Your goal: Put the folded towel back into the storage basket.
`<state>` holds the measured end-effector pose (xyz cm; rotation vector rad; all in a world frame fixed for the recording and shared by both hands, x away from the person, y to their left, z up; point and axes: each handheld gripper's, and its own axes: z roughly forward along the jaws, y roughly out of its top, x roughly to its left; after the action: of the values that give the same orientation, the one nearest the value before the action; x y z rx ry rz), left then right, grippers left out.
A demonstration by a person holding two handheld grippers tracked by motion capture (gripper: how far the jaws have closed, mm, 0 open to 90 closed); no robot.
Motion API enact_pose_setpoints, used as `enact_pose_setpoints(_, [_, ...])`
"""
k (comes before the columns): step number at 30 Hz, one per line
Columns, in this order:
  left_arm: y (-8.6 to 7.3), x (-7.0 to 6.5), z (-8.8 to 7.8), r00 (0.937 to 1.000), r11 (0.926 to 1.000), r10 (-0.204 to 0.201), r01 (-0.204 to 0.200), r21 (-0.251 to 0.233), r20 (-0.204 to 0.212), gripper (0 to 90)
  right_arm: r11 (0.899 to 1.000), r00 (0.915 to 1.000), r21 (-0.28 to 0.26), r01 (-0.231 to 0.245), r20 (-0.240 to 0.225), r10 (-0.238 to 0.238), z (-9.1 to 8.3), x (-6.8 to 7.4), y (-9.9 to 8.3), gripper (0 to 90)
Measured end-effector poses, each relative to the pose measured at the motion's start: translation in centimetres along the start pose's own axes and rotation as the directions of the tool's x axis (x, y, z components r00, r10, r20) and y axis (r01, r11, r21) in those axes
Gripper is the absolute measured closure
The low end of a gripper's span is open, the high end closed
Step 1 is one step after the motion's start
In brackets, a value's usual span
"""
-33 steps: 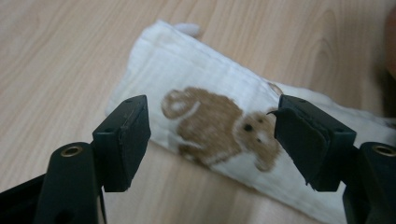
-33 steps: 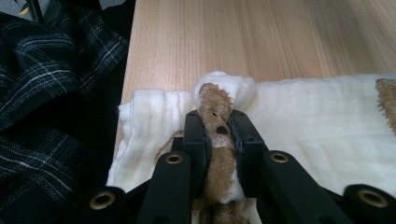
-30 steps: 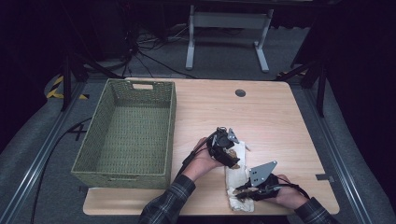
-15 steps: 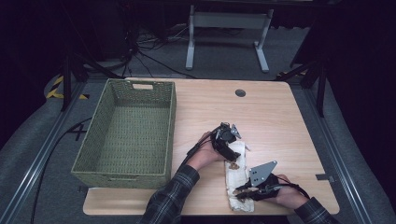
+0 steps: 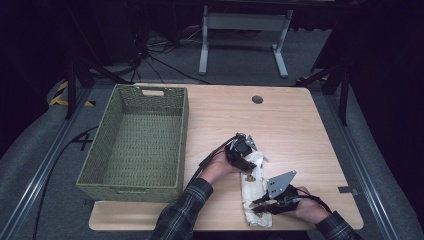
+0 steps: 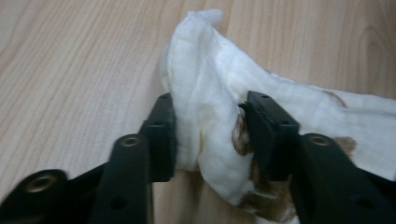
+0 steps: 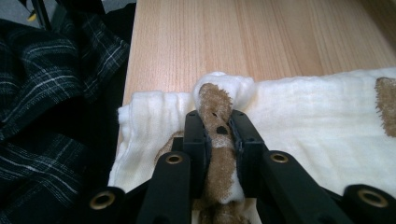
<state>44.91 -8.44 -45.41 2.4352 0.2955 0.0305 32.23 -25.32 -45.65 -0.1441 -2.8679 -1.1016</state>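
Since the earlier frame the left hand-held gripper [image 6: 210,135] has closed its jaws onto the far end of the cloth [image 5: 254,192] on the bench [image 5: 300,130], while the right hand-held gripper [image 7: 217,140] pinches the near end, apparently to lift it by both ends.

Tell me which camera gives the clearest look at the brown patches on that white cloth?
The right gripper view: a brown patch on the cloth sits close-up, pinched in the right tool. The left gripper view shows blurrier patches beside the left tool. The high view shows them as tiny specks.
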Motion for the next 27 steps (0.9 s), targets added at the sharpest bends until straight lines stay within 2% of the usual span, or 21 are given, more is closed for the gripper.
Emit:
enact_pose_setpoints(1, [0.0,-0.1,0.0,1.0000,1.0000,-0.002,0.002,0.003,0.006,62.2,1.000,1.0000,0.001,-0.005,-0.004,0.005,0.0,-0.1,0.0,79.7])
enact_pose_setpoints(4, [0.0,-0.2,-0.1,0.9996,1.0000,-0.008,0.008,0.005,0.027,71.2,1.000,1.0000,-0.001,-0.010,-0.002,0.010,0.0,-0.1,0.1,79.9])
enact_pose_setpoints(7, [0.2,-0.4,-0.1,0.9999,0.9999,0.014,-0.014,0.007,0.007,75.4,1.000,0.9997,-0.011,-0.024,-0.004,0.024,-0.3,-0.3,0.2,80.0])
enact_pose_setpoints(8, [0.3,-0.5,-0.2,0.9996,0.9995,0.028,-0.028,0.016,-0.003,75.4,1.000,0.9997,-0.011,-0.024,-0.004,0.024,-0.3,-0.3,0.2,80.0])
enact_pose_setpoints(12, [0.6,-0.9,-1.2,0.9994,0.9997,0.022,-0.022,-0.006,-0.026,75.8,0.999,0.9993,-0.034,-0.036,0.007,0.036,-0.9,-0.6,0.5,80.1])
enact_pose_setpoints(13, [0.7,-0.9,-1.5,0.9994,0.9995,0.026,-0.026,-0.019,-0.025,75.8,0.998,0.9991,-0.040,-0.042,0.005,0.042,-1.0,-0.6,0.6,80.1])
enact_pose_setpoints(17, [0.9,-1.1,-2.7,0.9996,0.9990,-0.004,0.003,-0.045,-0.029,75.9,0.997,0.9986,-0.056,-0.050,0.016,0.051,-1.6,-1.0,1.1,80.2])
enact_pose_setpoints(22, [1.2,-1.7,-4.0,0.9995,0.9985,0.005,-0.007,-0.054,-0.033,76.0,0.996,0.9977,-0.073,-0.055,0.036,0.058,-2.3,-1.6,2.0,80.2])
enact_pose_setpoints(24, [1.3,-2.0,-4.6,0.9991,0.9979,-0.003,0.000,-0.064,-0.043,76.0,0.995,0.9973,-0.079,-0.055,0.044,0.059,-2.7,-1.9,2.4,80.2])
enact_pose_setpoints(27, [1.5,-2.2,-5.4,0.9989,0.9976,-0.003,0.000,-0.069,-0.047,76.0,0.994,0.9974,-0.094,-0.057,0.038,0.061,-3.0,-2.3,2.9,80.2])
